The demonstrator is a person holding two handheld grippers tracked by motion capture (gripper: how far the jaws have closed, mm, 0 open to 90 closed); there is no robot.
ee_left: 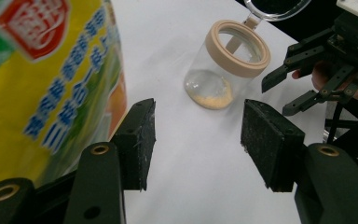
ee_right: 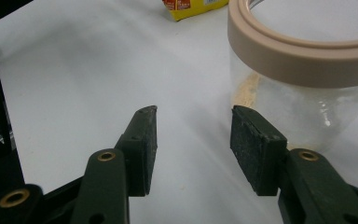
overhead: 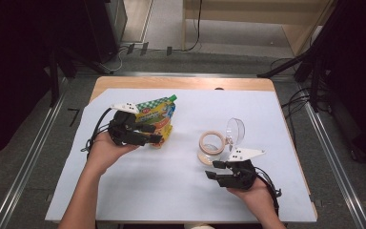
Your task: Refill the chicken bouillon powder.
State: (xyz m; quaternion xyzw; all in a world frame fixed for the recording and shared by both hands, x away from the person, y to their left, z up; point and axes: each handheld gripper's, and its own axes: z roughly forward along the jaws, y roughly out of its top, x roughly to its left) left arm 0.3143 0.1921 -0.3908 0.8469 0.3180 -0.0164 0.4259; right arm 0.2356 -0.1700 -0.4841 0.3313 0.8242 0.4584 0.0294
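The jar (overhead: 213, 144) was a squat cylinder of clear plastic with a thick beige ring around its mouth and a round clear lid (overhead: 235, 131) hinged open behind it, standing up. A thin layer of pale yellow crumbs lay on its bottom. It stood upright on the right half of the desk (overhead: 133, 186), which was covered by a smooth white sheet, just ahead of the right gripper (overhead: 214, 171). That gripper's fingers (ee_right: 254, 144), flat black pads with a rough, scuffed face, stood apart with nothing between them, the jar just beside the right pad. Well apart, on the left half of the desk, was a glossy pouch (overhead: 158, 117), printed yellow, green and blue, with a green spout at its top. The left gripper (overhead: 155, 133) was against the pouch's side, its fingers (ee_left: 137, 140) apart and empty, the pouch just outside one pad.
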